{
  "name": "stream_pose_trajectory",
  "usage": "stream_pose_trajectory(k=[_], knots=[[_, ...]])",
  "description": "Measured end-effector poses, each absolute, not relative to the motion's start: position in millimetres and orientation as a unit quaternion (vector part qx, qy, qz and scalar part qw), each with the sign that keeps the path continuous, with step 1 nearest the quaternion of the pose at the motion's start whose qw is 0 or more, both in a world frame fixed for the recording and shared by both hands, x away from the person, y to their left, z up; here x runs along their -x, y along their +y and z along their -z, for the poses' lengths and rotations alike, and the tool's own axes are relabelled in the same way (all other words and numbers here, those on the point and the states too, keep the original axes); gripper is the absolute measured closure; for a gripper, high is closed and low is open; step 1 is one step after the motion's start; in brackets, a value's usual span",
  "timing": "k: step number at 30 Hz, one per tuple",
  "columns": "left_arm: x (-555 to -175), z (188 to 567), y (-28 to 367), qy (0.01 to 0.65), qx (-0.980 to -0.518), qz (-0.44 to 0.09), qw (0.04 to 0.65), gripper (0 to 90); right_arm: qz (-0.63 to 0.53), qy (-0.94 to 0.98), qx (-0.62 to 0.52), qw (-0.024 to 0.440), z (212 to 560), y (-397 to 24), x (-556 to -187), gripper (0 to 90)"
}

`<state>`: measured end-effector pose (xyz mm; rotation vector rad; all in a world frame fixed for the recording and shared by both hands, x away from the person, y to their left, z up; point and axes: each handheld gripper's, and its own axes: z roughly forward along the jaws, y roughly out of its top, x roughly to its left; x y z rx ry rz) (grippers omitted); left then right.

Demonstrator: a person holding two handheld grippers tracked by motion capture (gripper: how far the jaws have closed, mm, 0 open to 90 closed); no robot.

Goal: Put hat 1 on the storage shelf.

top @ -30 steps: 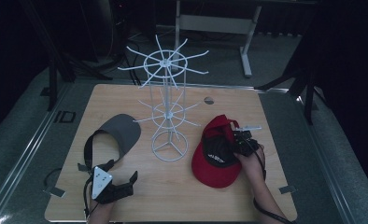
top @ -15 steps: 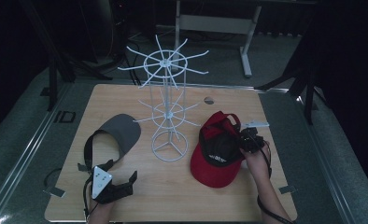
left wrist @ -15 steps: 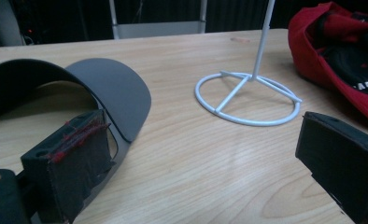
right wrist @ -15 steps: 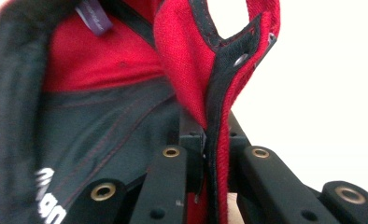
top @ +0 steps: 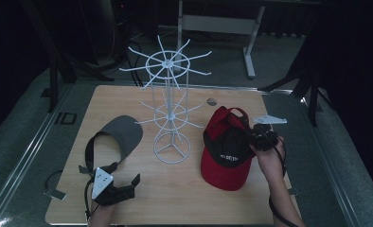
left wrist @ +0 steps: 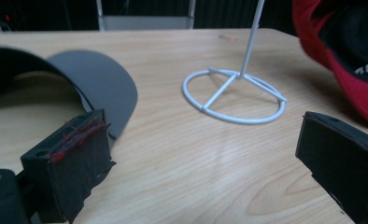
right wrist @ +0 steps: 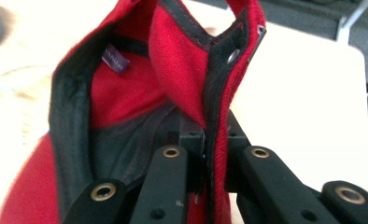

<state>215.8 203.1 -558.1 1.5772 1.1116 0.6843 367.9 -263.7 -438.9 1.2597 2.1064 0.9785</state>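
On the table (top: 128, 198) a white rack (top: 168, 111) stands mid-board; right of it lies the red cap (top: 225, 156) (underside up), left a grey visor (top: 120, 135). The right gripper (top: 251, 137) has just clamped the cap's rim; the left gripper (top: 123, 189) rests, jaws apart.

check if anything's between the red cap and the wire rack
Nothing visible is. The right gripper is shut on the red cap at its rear edge, and bare table lies between it and the white wire rack on its left.
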Motion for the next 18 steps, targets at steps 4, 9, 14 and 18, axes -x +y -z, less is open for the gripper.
stream_pose_trajectory(k=[4,9,14,18], knots=[[-218,555,204,0.461,-0.662,-0.275,0.523,3.3,-0.373,0.771,-0.454,0.246,426,-265,-360,84.2],[-222,547,202,0.437,-0.683,-0.209,0.546,3.3,-0.391,0.768,-0.444,0.245,412,-269,-347,84.2],[-222,537,193,0.403,-0.71,-0.192,0.545,3.4,-0.401,0.766,-0.439,0.246,403,-274,-338,84.1],[-223,521,186,0.387,-0.716,-0.148,0.562,3.7,-0.411,0.765,-0.43,0.246,393,-277,-327,84.1]])
